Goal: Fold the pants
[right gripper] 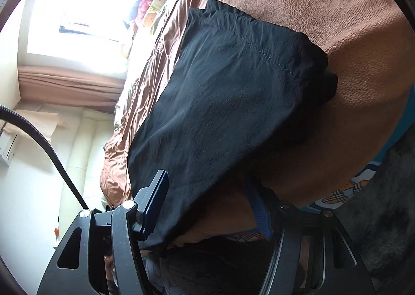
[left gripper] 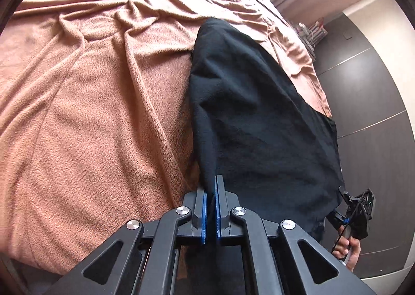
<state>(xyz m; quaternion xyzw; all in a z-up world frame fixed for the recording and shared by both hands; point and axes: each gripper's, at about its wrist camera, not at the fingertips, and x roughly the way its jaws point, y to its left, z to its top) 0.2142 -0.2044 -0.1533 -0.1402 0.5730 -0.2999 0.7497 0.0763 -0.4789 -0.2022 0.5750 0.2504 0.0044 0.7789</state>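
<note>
Left wrist view: left gripper (left gripper: pixel 211 213) jaws clenched on black pants (left gripper: pixel 249 113), lying toward 12 o'clock.
Right wrist view: right gripper (right gripper: pixel 207 209) jaws released astride pants hem.
Bed: brown blanket (left gripper: pixel 90 113).

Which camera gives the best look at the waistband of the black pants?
The right wrist view: the waistband lies in full sight at the far end of the pants. The left wrist view shows the pants as dark cloth, no waistband discernible.

light: daylight from window (right gripper: pixel 77 9), blown out | shadows: soft, below pants (right gripper: pixel 228 102) | blur: right tool's (right gripper: pixel 210 206) far finger smeared | edges: fisheye bend, dark vignette
</note>
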